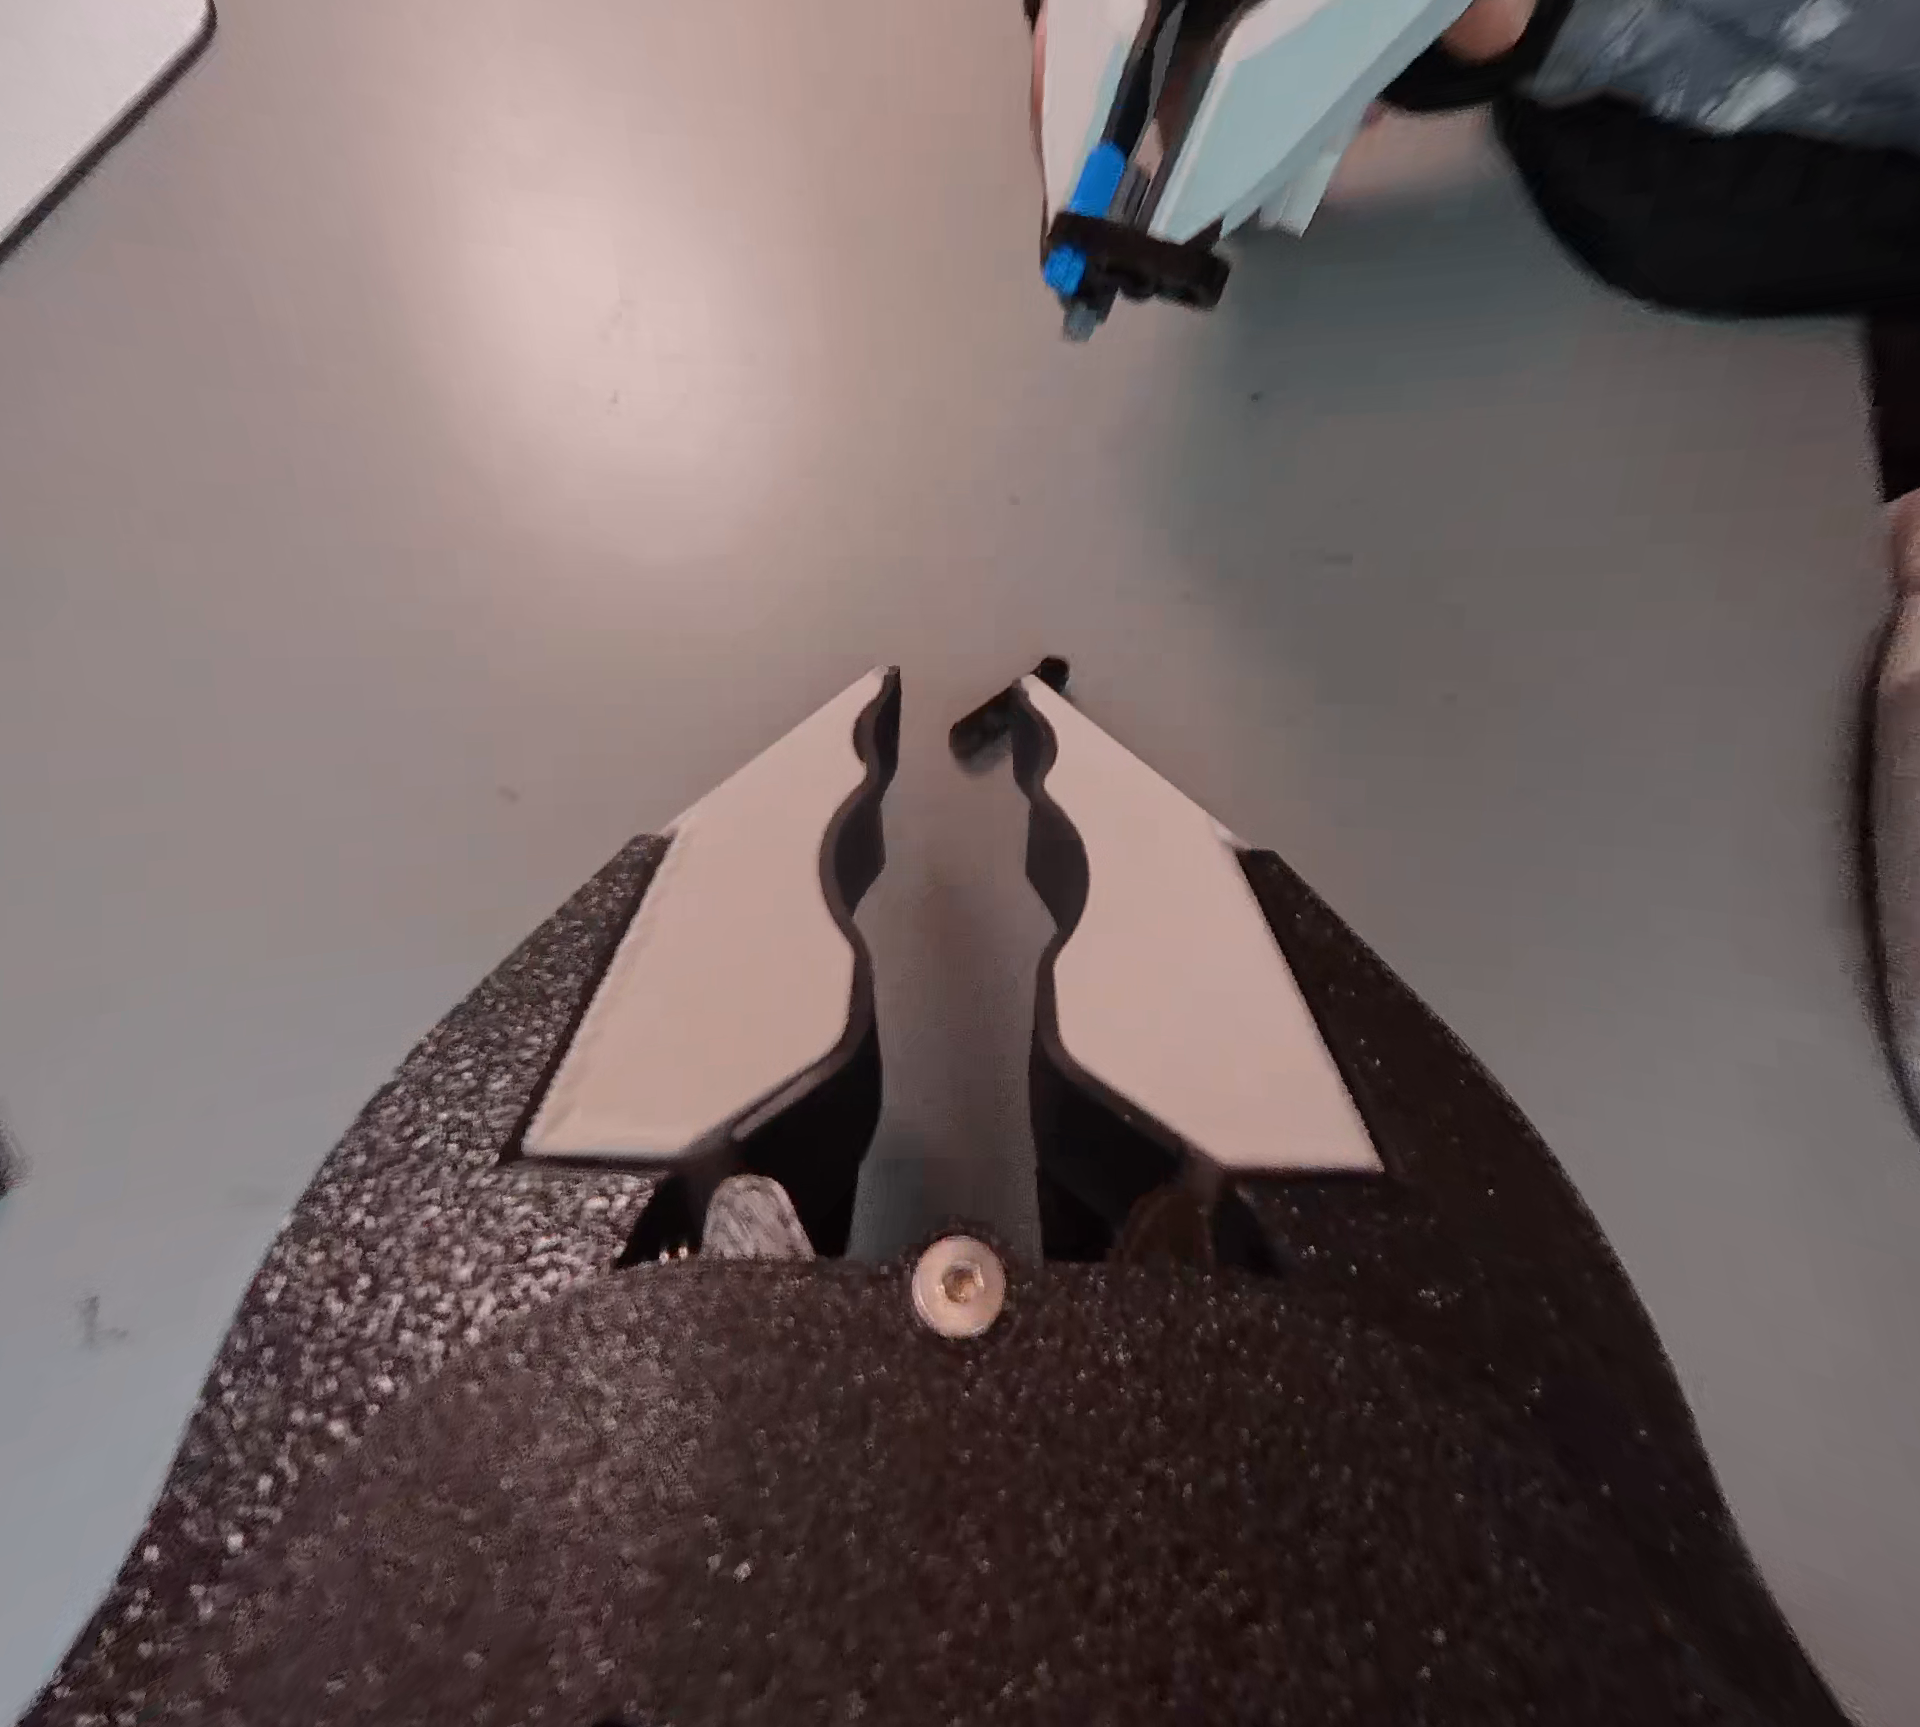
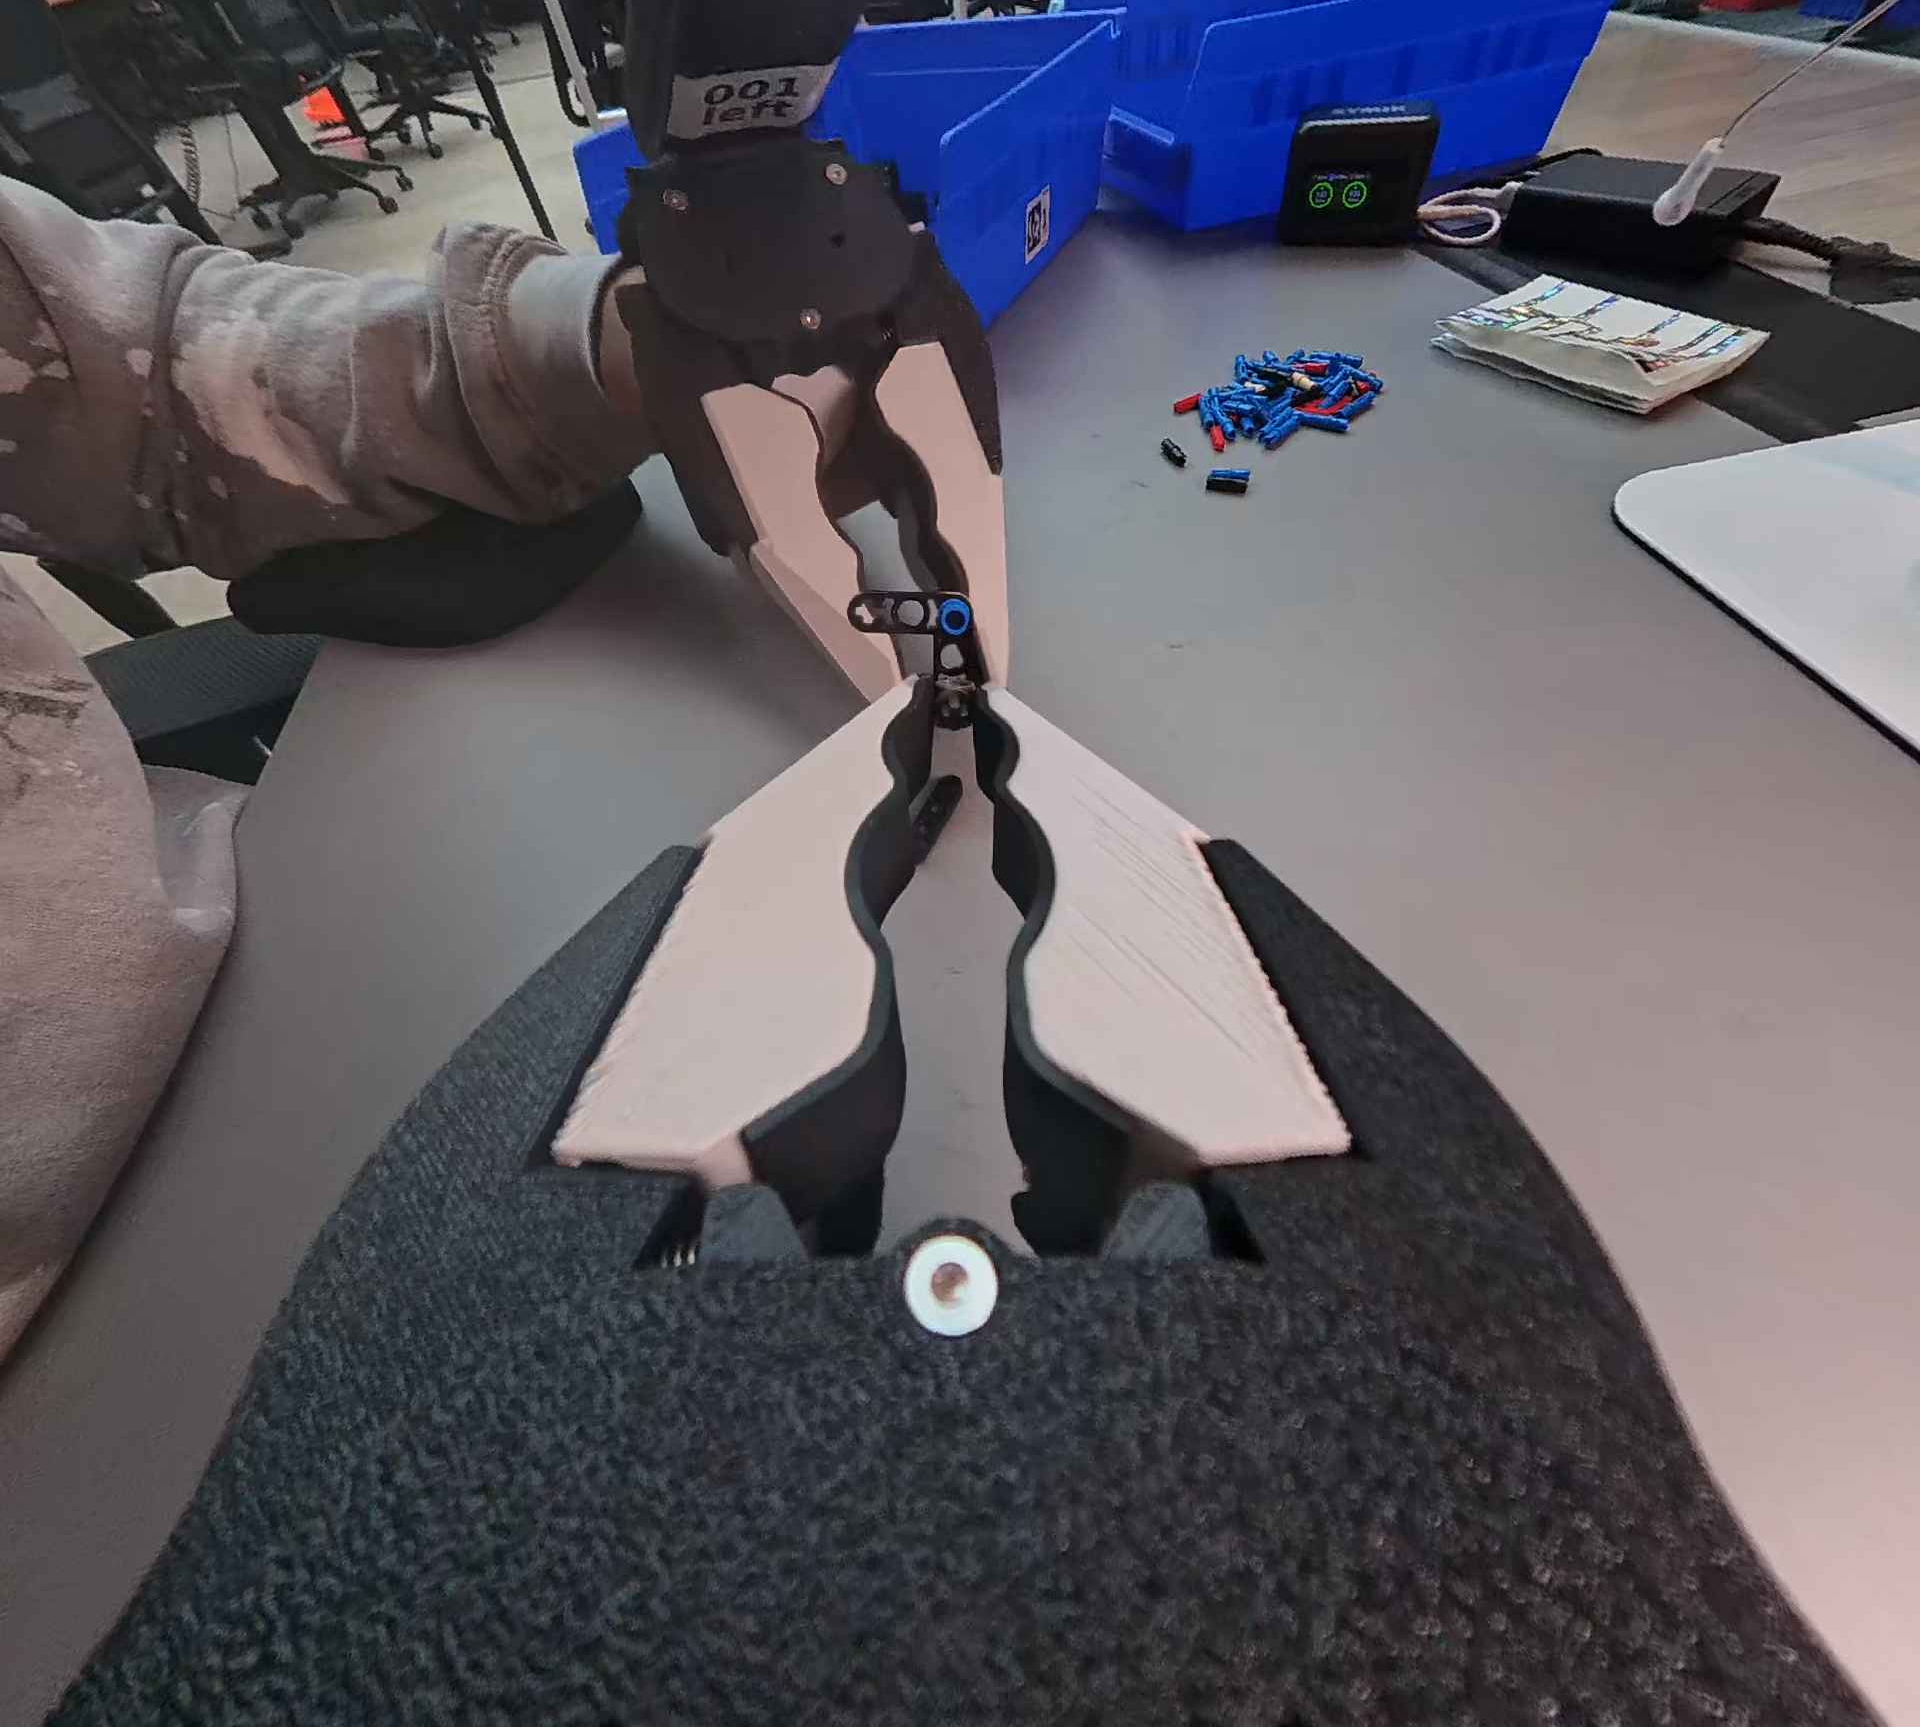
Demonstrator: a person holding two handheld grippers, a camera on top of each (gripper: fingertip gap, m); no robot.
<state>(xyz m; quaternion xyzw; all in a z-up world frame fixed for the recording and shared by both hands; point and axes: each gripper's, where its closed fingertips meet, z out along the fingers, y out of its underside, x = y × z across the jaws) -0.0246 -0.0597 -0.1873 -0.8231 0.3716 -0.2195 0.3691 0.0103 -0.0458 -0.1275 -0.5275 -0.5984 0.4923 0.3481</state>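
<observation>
A: Fingers first: right gripper [image 2: 948, 703] pinched on a black L-shaped beam [image 2: 940, 638] carrying a blue pin [image 2: 953, 616], above the table [image 2: 1351, 742].

B: Left gripper [image 1: 961, 690] parted, a small black pin [image 1: 982, 730] at its tip. Light, rigid plastic, probably slippery; grip the flats.

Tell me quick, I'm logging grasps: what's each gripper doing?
Left gripper: open, holding nothing; black pin by its tip.
Right gripper: shut on black angled beam carrying a blue pin.

white printed label on left hand-held gripper [image 2: 940, 654], square code sticker [image 2: 1036, 223] on blue bin [image 2: 977, 119], lit screen on black device [image 2: 1356, 176]
</observation>
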